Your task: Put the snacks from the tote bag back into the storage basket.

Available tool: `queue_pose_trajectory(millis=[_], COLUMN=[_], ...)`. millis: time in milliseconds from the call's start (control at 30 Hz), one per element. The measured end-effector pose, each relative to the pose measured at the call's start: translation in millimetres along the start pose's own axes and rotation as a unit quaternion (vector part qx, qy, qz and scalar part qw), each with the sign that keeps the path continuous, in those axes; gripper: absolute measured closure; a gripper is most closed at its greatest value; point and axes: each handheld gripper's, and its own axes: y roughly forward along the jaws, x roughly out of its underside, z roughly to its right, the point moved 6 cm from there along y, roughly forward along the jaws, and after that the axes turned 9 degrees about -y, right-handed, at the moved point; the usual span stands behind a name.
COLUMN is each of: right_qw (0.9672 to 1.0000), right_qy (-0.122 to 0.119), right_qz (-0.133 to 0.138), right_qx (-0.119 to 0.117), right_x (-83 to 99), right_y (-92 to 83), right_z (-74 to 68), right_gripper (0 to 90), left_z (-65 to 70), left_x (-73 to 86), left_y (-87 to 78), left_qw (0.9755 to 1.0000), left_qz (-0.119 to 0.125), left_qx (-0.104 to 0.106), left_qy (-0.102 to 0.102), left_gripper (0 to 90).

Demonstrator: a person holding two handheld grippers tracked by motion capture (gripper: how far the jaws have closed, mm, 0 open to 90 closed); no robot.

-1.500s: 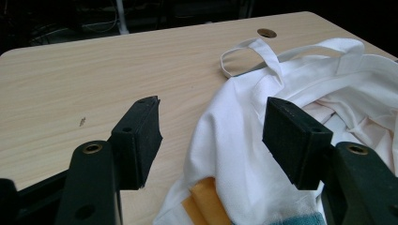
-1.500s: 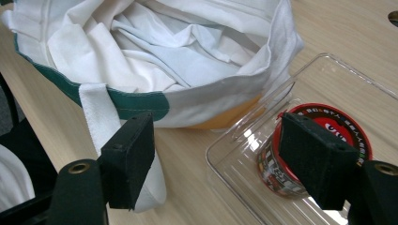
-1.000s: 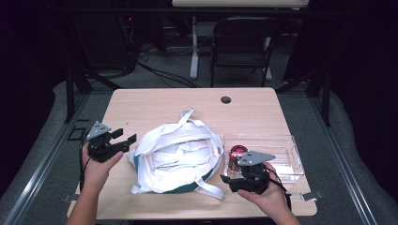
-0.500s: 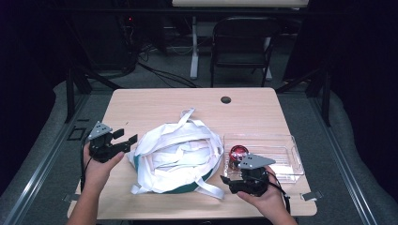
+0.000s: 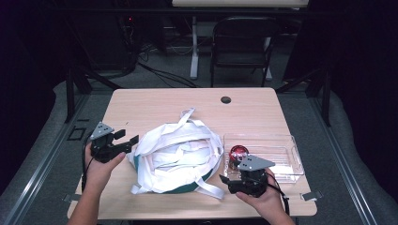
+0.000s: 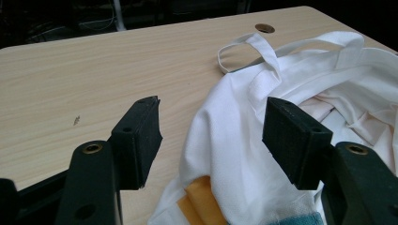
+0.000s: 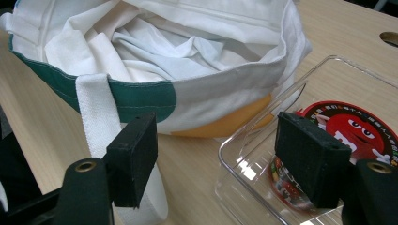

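Left hand point(image 5: 99, 166): comes in from the bottom left of the high view, forearm angled up and slightly inward, fingers wrapped around the body of its tool.
Left tool point(image 5: 126, 142): held level just above the worktop point(image 5: 159, 105), pointing toward the left edge of the bag; jaws spread, nothing pinched. In the left gripper view point(image 6: 211, 133) the white cloth of the bag's edge lies between the jaws without either pad touching it.
Right hand point(image 5: 263, 197): enters from the bottom right, palm cupped under its tool, near the worktop's front edge.
Right tool point(image 5: 225, 179): points left and away, toward the bag's lower right rim; jaws parted and have just been closing a little, pressing on nothing. In the right gripper view point(image 7: 216, 159) the near corner of the tray lies between the jaws, clear of both pads.
Bag point(image 5: 176, 154): white cloth, green band along the rim with an orange patch, crumpled in the middle of the worktop, mouth open, straps loose around it.
Strap point(image 7: 101, 126): white, hanging off the green rim and running down past one jaw of the right tool.
Tray point(image 5: 286, 161): clear plastic, just right of the bag, touching or nearly touching it.
Tin point(image 5: 238, 152): round, red, in the tray's left end.
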Motion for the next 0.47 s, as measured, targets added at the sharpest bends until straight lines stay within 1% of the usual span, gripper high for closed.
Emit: queue_pose_trajectory(millis=[133, 200, 267, 467], right_qw=[1.0000, 1.0000, 0.9999, 0.9999], right_qy=[0.002, 0.001, 0.003, 0.001], right_qz=[0.006, 0.003, 0.008, 0.005], right_qx=[0.002, 0.003, 0.006, 0.009], right_x=[-0.2, 0.2, 0.3, 1.2], right_y=[-0.8, -1.3, -1.6, -0.9], right_z=[1.0, 1.7, 2.5, 2.7], right_gripper=[30.0, 30.0, 30.2, 30.9], left_z=[-0.4, -0.4, 1.3, 1.4], left_x=[-0.1, 0.5, 1.6, 1.9], left_y=[-0.3, 0.4, 2.2, 3.0], left_qw=[1.0000, 1.0000, 1.0000, 1.0000], left_qz=[0.002, 0.000, -0.001, -0.003], left_qx=[0.001, 0.000, 0.001, 0.001], left_qy=[-0.001, -0.001, 0.001, 0.001], left_gripper=[37.2, 37.2, 37.2, 37.2])
